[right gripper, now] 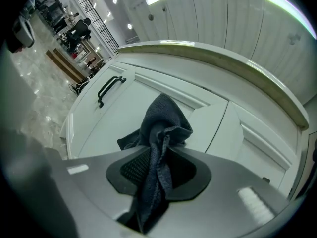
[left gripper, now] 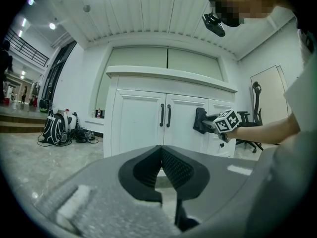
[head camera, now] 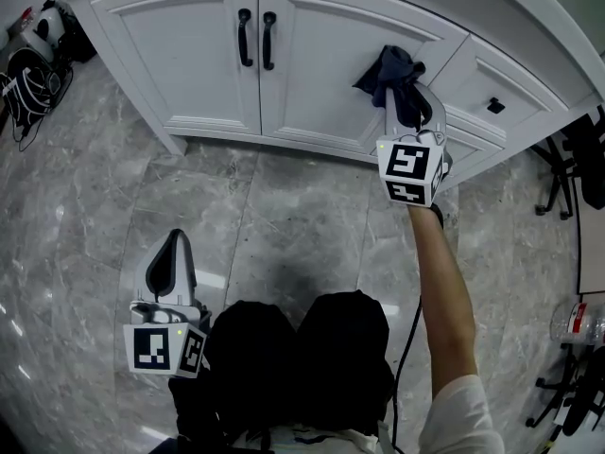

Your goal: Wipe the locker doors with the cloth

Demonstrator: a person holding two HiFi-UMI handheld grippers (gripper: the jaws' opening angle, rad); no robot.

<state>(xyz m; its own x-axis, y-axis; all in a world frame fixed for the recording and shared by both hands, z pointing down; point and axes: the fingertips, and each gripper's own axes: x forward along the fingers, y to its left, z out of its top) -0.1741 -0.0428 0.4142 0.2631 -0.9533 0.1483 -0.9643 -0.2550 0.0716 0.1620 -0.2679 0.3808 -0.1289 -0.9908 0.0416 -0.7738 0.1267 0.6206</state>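
The right tongs (right gripper: 157, 155) are clamped on the cloth (right gripper: 161, 120). A dark twisted hank runs down between the jaws, and a bunched head stands out past their tips. The left tongs (left gripper: 161, 155) have their jaws together with nothing between them, and they hang low over the floor (head camera: 284, 206), well back from the handles (head camera: 257, 38) and to their left.

The bunched head of the cloth sits on the right door (head camera: 326, 64), to the right of the handles and near that door's far edge. It looks to be pressed against the panel. Just beyond that edge, further right from the handles, is a drawer (head camera: 492, 97).

The step in hand appears to be wiping the right door, with the left door (head camera: 180, 45) on the other side of the handles apparently yet to be done.

To wipe well, only the soft head of the cloth should meet the paint, so the tongs are best held back far enough that their hard tips never scrape the panel. Because the cloth is bunched, it touches only a small patch. That calls for close, overlapping strokes with light, even pressure, worked from the far edge back toward the handles and into the raised moulding. Near the handles the strokes should slow down so that loose folds do not snag.
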